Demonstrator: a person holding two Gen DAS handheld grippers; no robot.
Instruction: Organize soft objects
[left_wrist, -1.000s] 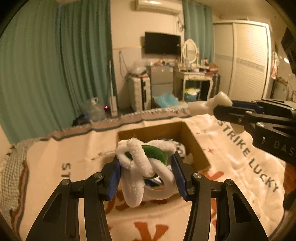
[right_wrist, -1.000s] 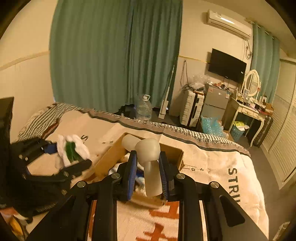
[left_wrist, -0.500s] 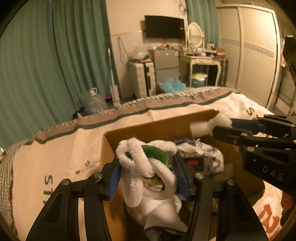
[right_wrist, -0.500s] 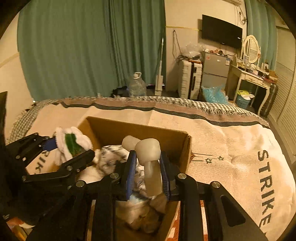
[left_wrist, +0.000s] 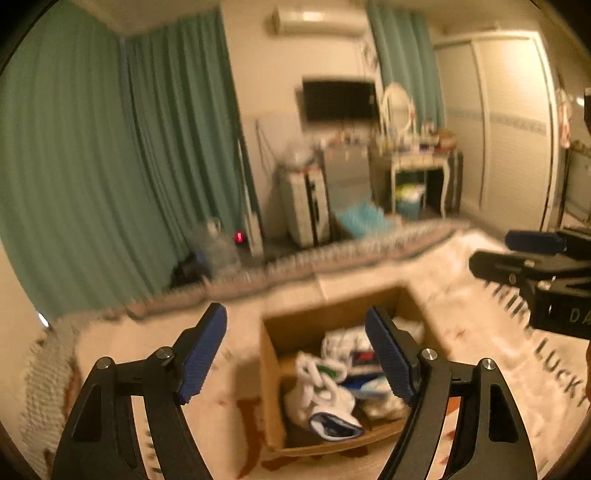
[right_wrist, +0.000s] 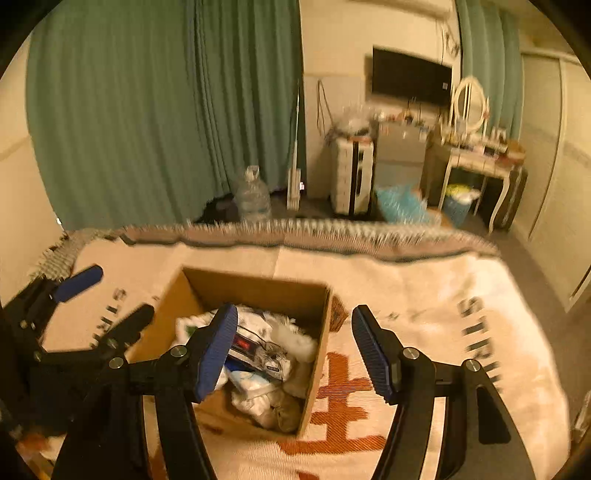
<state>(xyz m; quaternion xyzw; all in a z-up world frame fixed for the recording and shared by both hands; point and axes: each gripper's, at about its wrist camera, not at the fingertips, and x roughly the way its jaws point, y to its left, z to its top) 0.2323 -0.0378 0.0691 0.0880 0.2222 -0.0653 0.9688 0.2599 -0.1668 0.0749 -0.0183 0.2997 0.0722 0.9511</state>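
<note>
I see my left gripper (left_wrist: 295, 354) and right gripper (right_wrist: 293, 349) both with jaws spread apart and holding nothing above the cardboard box (right_wrist: 255, 288) on the bed (right_wrist: 424, 295), where the soft white toys (left_wrist: 317, 391) lie piled inside.

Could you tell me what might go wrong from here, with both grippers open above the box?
The cardboard box looks well filled; the white and green plush lies on top of the pile and might slide out if the box is nudged. The left gripper and right gripper hover close together, so they could knock each other. The box sits on a soft blanket and may tip if pressed.
</note>
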